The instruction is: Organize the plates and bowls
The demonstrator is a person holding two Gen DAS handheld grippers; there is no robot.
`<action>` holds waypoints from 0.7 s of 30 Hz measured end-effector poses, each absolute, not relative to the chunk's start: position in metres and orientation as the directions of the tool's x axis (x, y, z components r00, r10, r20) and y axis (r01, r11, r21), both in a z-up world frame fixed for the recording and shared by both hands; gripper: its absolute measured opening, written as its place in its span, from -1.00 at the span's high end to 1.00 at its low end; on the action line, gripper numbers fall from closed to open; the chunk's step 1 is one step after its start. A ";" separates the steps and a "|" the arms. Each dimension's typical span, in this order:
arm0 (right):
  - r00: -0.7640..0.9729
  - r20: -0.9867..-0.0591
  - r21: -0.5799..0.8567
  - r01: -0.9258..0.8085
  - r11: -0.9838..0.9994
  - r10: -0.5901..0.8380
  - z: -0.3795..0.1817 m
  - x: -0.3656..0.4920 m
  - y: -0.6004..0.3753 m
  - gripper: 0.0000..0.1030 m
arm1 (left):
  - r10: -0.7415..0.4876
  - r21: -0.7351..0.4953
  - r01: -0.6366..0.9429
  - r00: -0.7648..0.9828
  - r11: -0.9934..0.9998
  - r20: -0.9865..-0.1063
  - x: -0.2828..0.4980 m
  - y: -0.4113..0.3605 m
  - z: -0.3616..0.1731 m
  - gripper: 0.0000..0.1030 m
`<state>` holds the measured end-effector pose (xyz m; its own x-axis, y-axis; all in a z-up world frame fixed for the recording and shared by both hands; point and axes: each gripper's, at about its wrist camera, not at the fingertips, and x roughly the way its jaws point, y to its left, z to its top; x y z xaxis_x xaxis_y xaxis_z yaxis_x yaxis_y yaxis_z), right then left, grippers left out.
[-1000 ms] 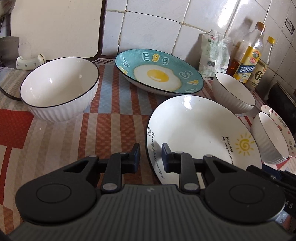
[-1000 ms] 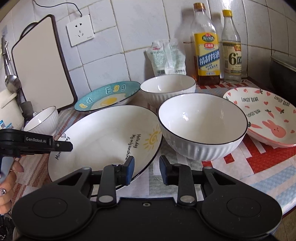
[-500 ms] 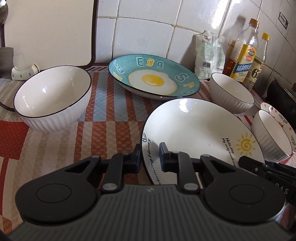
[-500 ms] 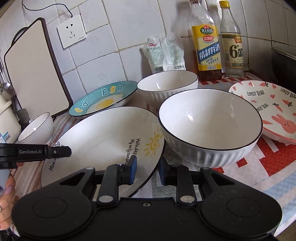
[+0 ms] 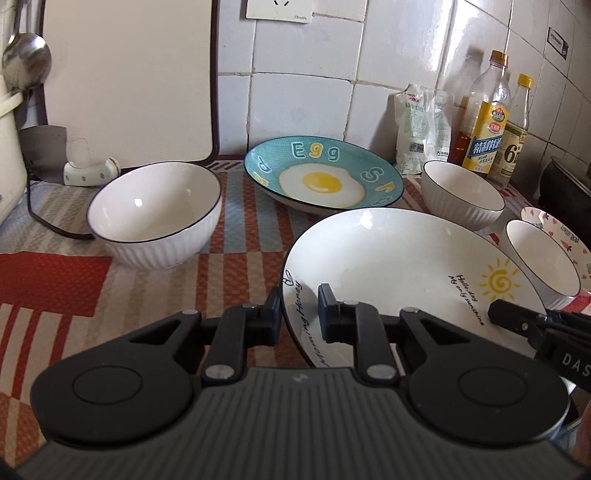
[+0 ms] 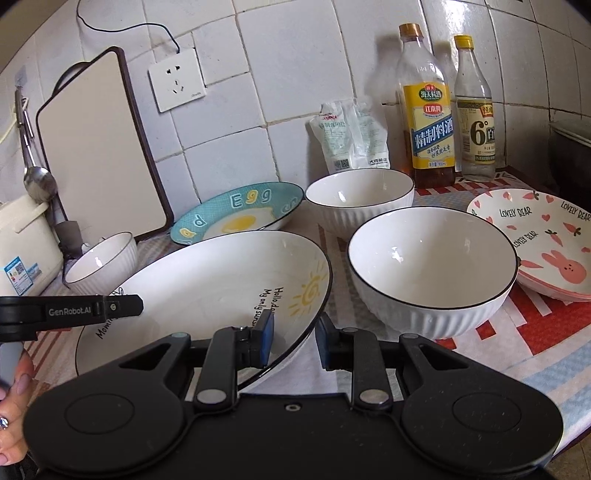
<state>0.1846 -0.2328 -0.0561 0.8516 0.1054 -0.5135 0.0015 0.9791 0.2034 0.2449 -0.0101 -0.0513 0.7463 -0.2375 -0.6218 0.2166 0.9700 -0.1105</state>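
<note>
Both grippers are on the white sun plate (image 5: 399, 258) now, the left gripper (image 5: 298, 314) pinching its near-left rim, the right gripper (image 6: 293, 341) clamped on the opposite edge. The plate is tilted off the checked cloth (image 5: 155, 288), between the big white bowl (image 6: 432, 266) and the egg plate (image 5: 325, 181).

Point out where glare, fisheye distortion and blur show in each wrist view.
Left wrist view: window glare washes the wall tiles at upper right and glints inside the sun plate; tile lines bow. Right wrist view: glare on the upper-right tiles, the cutting board leans with the curvature; everything stays sharp, no motion blur.
</note>
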 end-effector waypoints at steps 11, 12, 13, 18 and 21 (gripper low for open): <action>0.846 -0.501 0.205 -0.088 0.975 0.182 -0.054 0.167 -0.199 0.43 | -0.202 -0.101 0.178 0.756 0.979 -0.623 0.208 0.031 -0.045 0.66; 0.845 -0.501 0.208 -0.093 0.974 0.188 -0.055 0.166 -0.198 0.43 | -0.202 -0.099 0.180 0.756 0.979 -0.623 0.206 0.032 -0.046 0.66; 0.843 -0.502 0.210 -0.099 0.973 0.194 -0.056 0.166 -0.198 0.43 | -0.202 -0.098 0.181 0.755 0.979 -0.624 0.206 0.033 -0.047 0.66; 0.834 -0.514 0.202 -0.112 0.973 0.203 -0.066 0.169 -0.195 0.43 | -0.202 -0.109 0.173 0.738 0.979 -0.644 0.209 0.036 -0.060 0.66; 0.826 -0.524 0.195 -0.119 0.974 0.206 -0.072 0.172 -0.196 0.43 | -0.213 -0.121 0.177 0.726 0.977 -0.654 0.211 0.036 -0.067 0.66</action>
